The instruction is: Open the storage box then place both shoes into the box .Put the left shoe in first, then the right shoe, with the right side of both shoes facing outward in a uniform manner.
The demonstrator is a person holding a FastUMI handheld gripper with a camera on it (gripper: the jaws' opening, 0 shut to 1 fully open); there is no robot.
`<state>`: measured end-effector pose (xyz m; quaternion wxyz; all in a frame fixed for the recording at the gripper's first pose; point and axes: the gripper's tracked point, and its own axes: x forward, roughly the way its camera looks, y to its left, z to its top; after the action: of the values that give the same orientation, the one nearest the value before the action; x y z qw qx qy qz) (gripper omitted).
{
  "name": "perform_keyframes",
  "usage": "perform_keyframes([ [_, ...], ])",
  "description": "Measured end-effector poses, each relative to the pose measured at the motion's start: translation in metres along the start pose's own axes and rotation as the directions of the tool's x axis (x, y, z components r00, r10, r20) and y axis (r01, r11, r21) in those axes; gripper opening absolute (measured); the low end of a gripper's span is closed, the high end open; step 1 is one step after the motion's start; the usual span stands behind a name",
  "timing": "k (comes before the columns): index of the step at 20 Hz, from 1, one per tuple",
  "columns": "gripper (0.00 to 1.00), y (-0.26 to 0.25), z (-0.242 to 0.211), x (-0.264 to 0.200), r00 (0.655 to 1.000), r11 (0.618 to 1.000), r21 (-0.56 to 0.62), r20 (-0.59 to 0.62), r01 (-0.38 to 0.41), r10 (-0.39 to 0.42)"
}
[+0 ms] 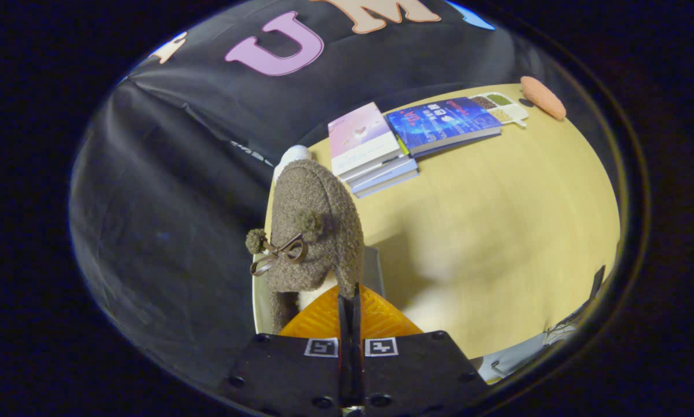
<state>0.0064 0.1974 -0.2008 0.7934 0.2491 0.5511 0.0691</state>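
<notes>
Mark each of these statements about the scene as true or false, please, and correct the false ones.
1. The gripper is shut on the fuzzy brown shoe. True.
2. The shoe carries a bow with two pompoms. True.
3. The books lie between the fingers. False: they lie far beyond them, on the table.
4. The shoe rests flat on the table. False: it hangs lifted from the fingers.
5. An orange fuzzy item lies beyond the books. True.
</notes>
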Motion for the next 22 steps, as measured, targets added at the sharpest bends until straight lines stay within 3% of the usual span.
perform_keyframes([
  [9, 0.03, 0.032, -0.054, 0.019, 0.998, 0.999, -0.040, -0.058, -0.008, 0.006],
  [22, 0.03, 0.018, -0.088, 0.054, 0.991, 0.990, -0.038, -0.011, 0.133, -0.134],
])
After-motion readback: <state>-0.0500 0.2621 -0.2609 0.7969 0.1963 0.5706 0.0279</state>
